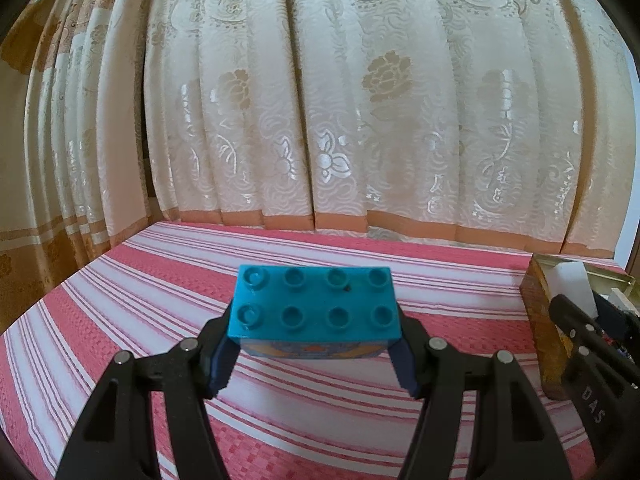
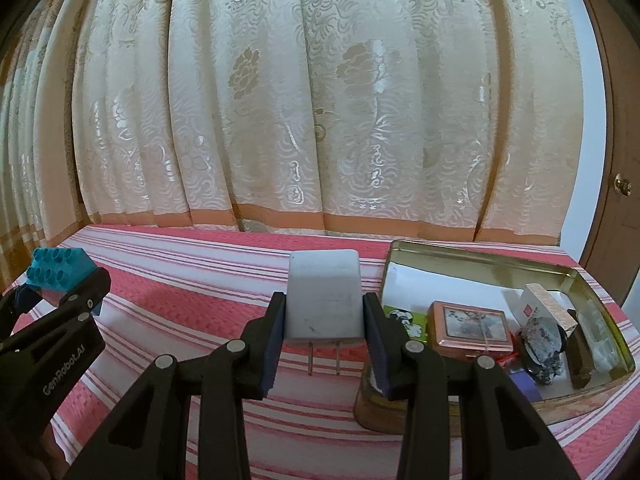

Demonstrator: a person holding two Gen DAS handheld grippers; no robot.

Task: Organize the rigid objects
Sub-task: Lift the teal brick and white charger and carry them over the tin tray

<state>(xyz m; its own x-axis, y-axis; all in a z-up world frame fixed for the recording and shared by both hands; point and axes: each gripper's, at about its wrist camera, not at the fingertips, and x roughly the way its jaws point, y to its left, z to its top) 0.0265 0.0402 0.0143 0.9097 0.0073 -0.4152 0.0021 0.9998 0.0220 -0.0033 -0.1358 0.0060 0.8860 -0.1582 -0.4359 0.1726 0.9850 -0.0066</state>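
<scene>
— Progress? How much has been packed?
— Several items are seen in the tin (image 2: 476, 251) at three o'clock. A teal brick (image 1: 315, 307) is clamped by the left gripper (image 1: 314, 354), a white charger (image 2: 325, 295) by the right gripper (image 2: 324, 344); both remain unplaced.

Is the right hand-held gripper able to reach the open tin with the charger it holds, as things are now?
Probably yes. The right hand-held gripper holds the white charger just left of the open tin, whose lid is off. Nothing stands between them; the left hand-held gripper, holding the blue brick, is on the other side.
</scene>
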